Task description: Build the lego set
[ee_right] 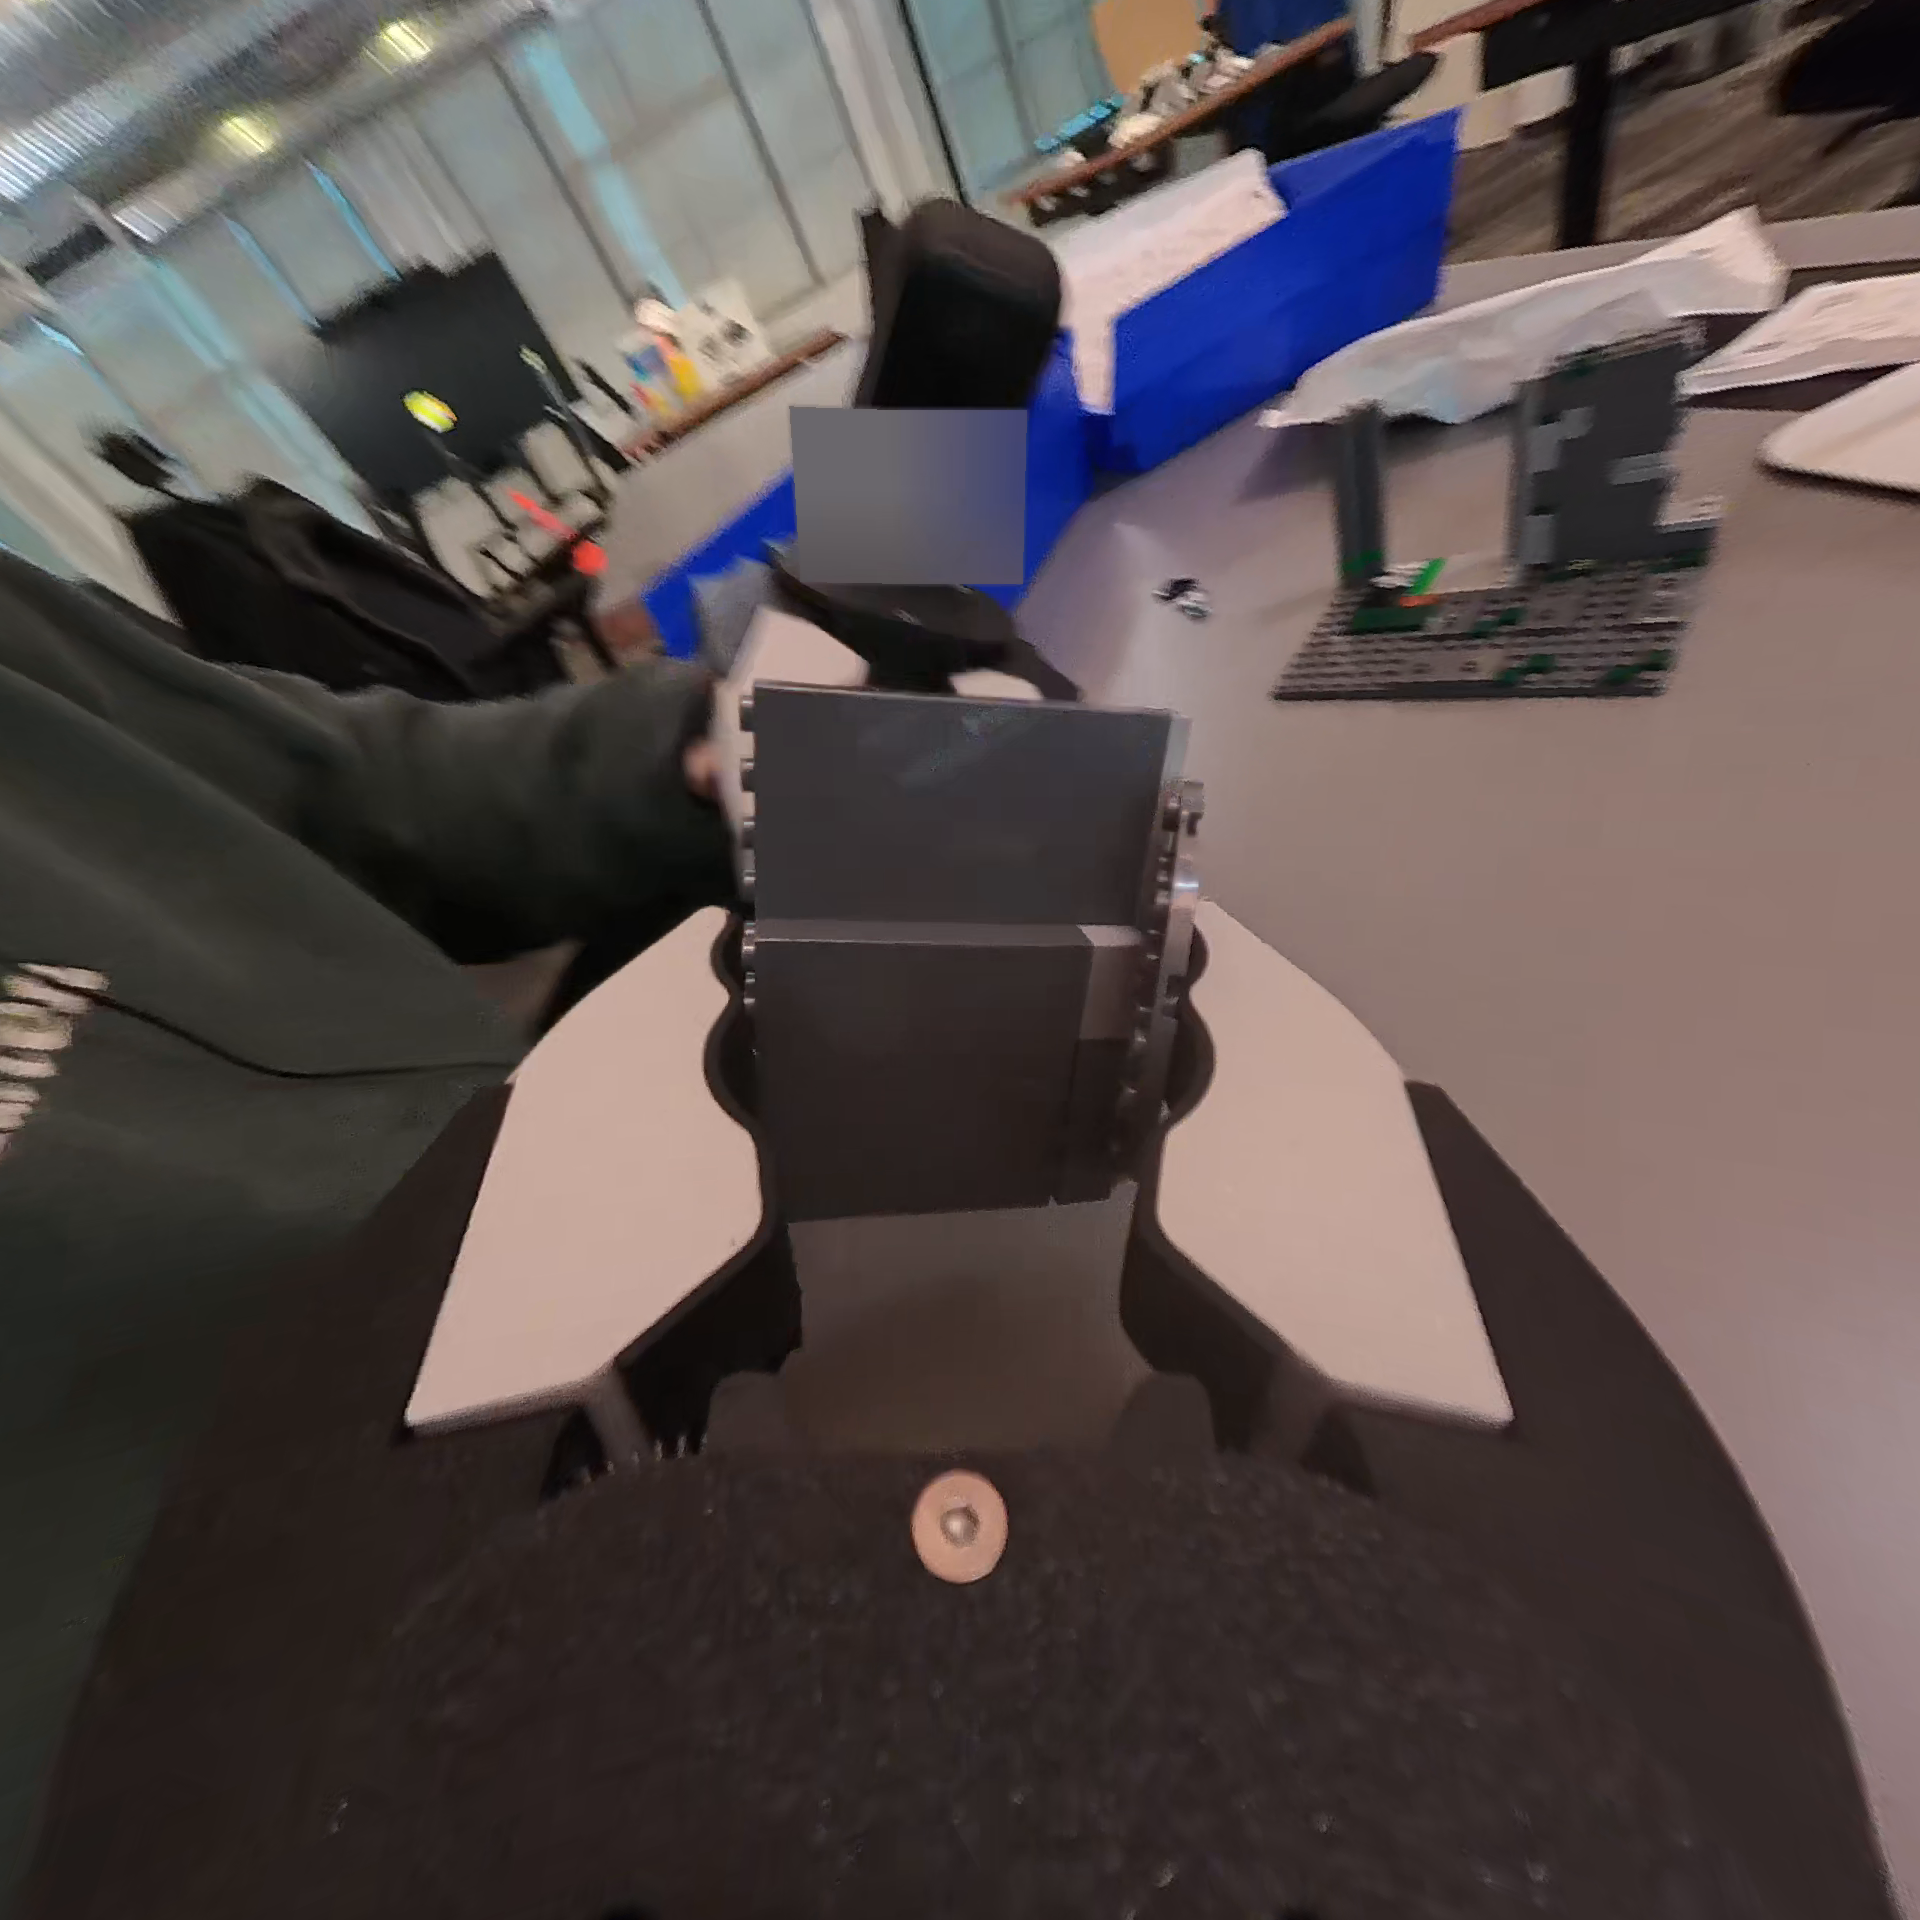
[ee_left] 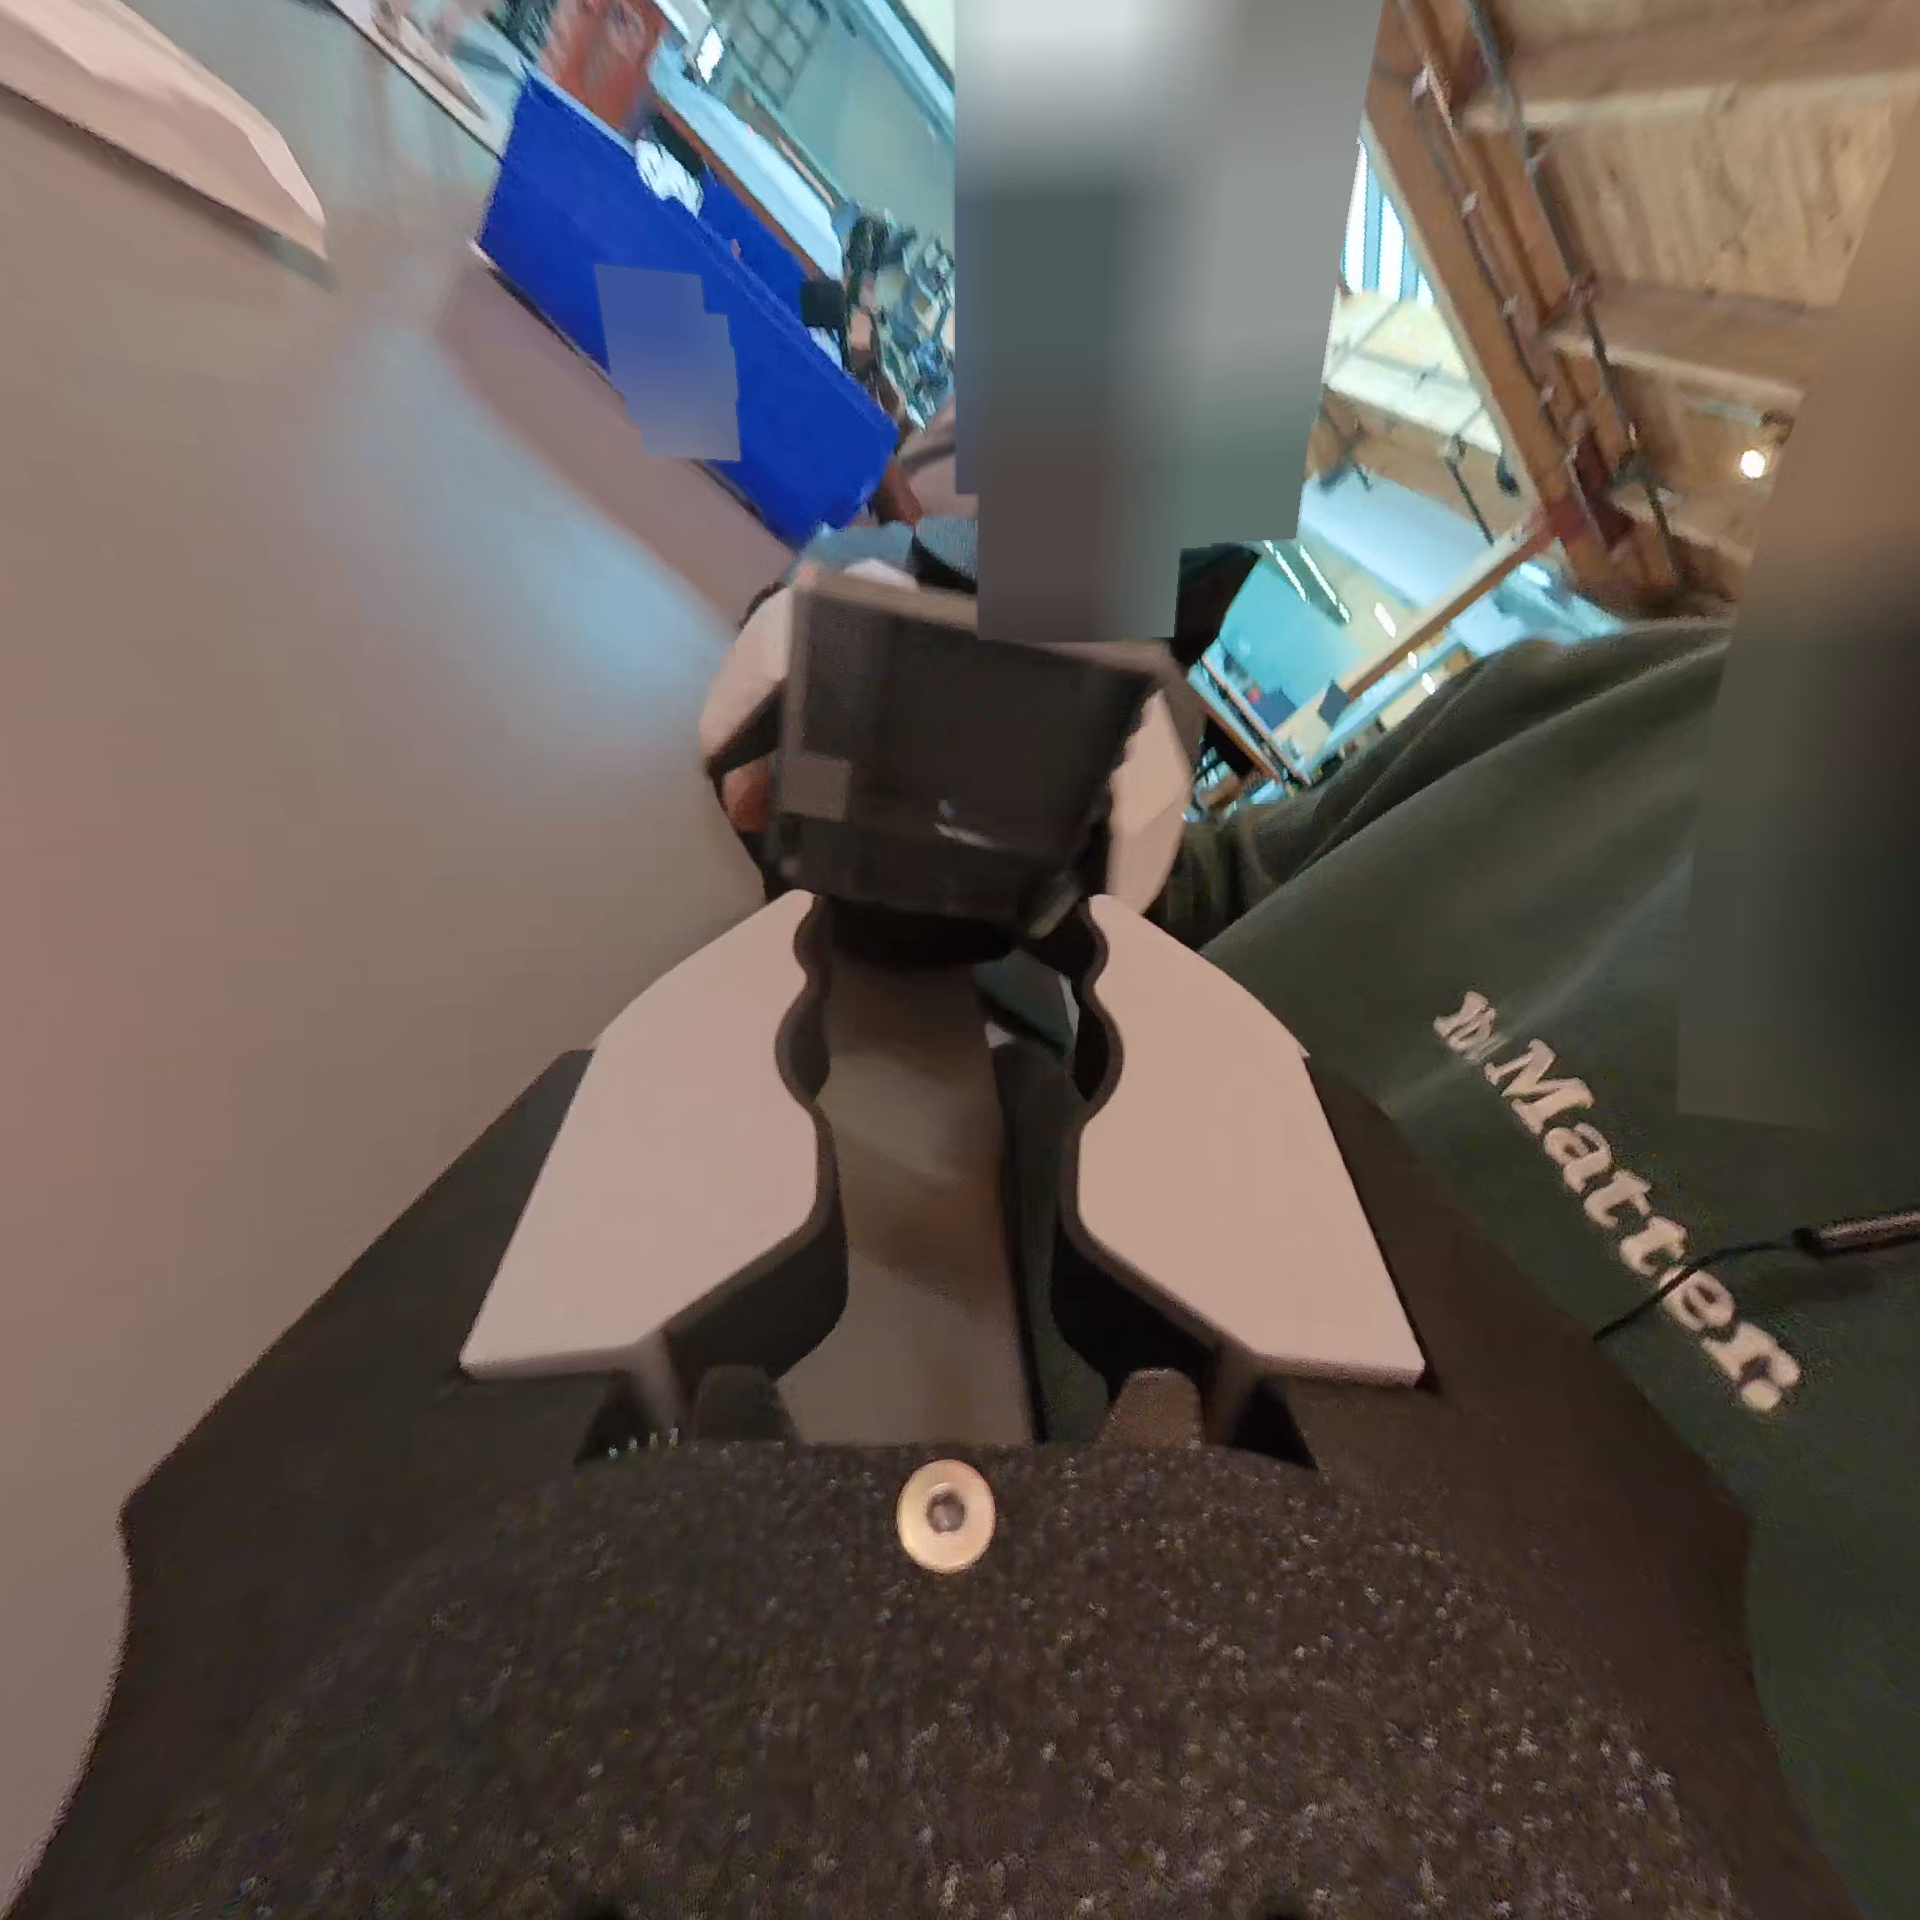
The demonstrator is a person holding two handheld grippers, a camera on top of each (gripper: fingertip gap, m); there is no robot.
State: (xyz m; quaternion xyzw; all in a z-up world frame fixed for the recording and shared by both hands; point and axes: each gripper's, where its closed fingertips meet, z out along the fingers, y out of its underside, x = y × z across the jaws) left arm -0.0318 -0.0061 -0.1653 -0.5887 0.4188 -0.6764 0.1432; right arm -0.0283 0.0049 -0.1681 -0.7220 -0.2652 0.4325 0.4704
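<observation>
Tongs (ee_right: pixel 956 1039) — right pair — clamp grey lego panel (ee_right: pixel 956 935).

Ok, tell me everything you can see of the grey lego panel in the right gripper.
The grey lego panel is a flat, smooth-faced plastic assembly: a lighter upper slab, a darker lower one, and studs along both side edges. It stands upright, clamped between the right gripper, held off the table. The left gripper meets its far end.

Grey table (ee_right: pixel 1455 987) carried a dark studded baseplate (ee_right: pixel 1475 644) with two upright dark walls, a small loose piece (ee_right: pixel 1182 594) near it, crumpled white paper (ee_right: pixel 1507 343) behind, printed sheets (ee_right: pixel 1829 322) and a blue box (ee_right: pixel 1247 312).
</observation>
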